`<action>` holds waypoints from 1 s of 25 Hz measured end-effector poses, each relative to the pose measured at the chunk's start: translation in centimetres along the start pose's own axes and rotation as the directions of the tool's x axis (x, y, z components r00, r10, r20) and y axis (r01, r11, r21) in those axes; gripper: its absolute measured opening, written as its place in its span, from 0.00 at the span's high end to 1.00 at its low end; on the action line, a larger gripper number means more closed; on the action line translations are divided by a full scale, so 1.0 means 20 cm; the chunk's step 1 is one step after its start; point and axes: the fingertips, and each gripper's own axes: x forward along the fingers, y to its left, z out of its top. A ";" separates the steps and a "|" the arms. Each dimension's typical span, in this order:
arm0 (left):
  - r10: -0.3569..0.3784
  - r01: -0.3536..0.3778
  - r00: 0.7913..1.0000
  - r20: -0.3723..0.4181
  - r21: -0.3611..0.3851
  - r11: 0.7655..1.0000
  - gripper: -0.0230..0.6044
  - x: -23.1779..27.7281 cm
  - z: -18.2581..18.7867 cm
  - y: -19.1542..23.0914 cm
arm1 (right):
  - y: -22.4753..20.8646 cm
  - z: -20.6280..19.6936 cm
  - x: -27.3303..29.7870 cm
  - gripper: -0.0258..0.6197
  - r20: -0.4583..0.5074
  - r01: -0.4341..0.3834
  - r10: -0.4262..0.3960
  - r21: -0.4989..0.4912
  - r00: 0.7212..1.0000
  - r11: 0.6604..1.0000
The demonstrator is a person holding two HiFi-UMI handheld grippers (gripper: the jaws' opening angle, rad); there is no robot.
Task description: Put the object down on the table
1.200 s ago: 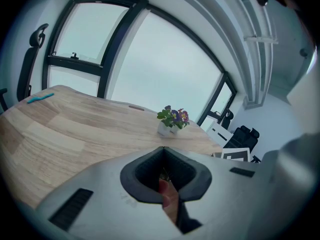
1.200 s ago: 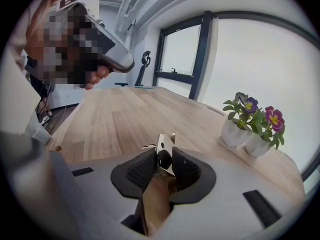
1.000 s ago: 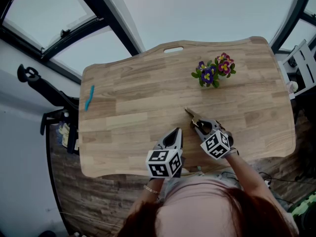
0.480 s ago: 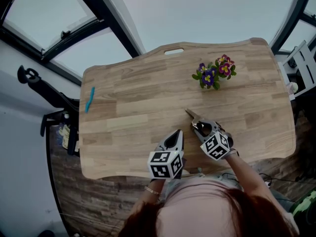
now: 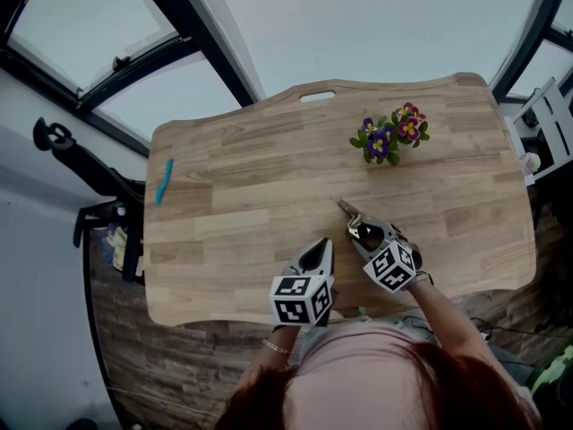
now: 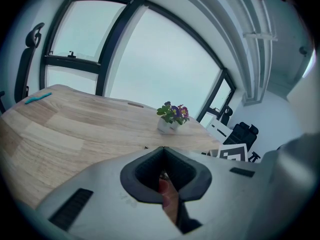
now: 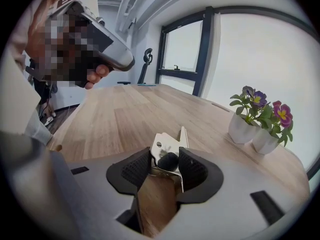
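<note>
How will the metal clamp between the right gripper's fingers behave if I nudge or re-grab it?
The metal clamp, between the right gripper's fingers, which have just been opening, looks like stiff sheet steel: probably rigid. Its bare shiny faces may slip against them. Flat-sided, it should slide on the table rather than roll.

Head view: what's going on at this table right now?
A person works over a wooden table with a claw in each hand. The right claw has a metal spring clamp between its jaws, low at the tabletop near the person. Those jaws have just been opening, so the clamp looks to be in the course of being let go. The left claw is shut and empty, held beside it. Potted flowers and a small blue item sit farther off.
</note>
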 end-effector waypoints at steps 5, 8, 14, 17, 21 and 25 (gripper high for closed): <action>0.019 -0.019 1.000 -0.013 0.007 1.000 0.96 0.01 -0.02 0.01 | 0.00 0.00 0.01 0.71 0.014 -0.030 0.029 0.057 0.999 0.998; 0.024 -0.023 1.000 -0.020 0.011 1.000 0.96 0.01 -0.03 0.01 | 0.00 0.00 0.01 0.71 0.024 -0.047 0.045 0.072 0.999 0.996; 0.057 -0.056 0.998 -0.017 0.024 0.998 0.96 0.01 -0.05 0.03 | 0.00 0.01 0.00 0.70 0.056 -0.061 0.057 0.071 0.997 0.996; 0.067 -0.067 0.998 -0.009 0.030 0.997 0.96 0.00 -0.04 0.04 | 0.00 0.02 0.00 0.70 0.068 -0.062 0.056 0.091 0.996 0.994; 0.082 -0.083 0.997 0.013 0.038 0.996 0.96 -0.02 -0.02 0.03 | -0.01 0.06 -0.02 0.70 0.110 -0.058 0.043 0.140 0.993 0.988; 0.100 -0.102 0.994 0.040 0.038 0.994 0.96 -0.05 0.00 0.03 | -0.02 0.13 -0.06 0.70 0.157 -0.050 0.023 0.165 0.987 0.985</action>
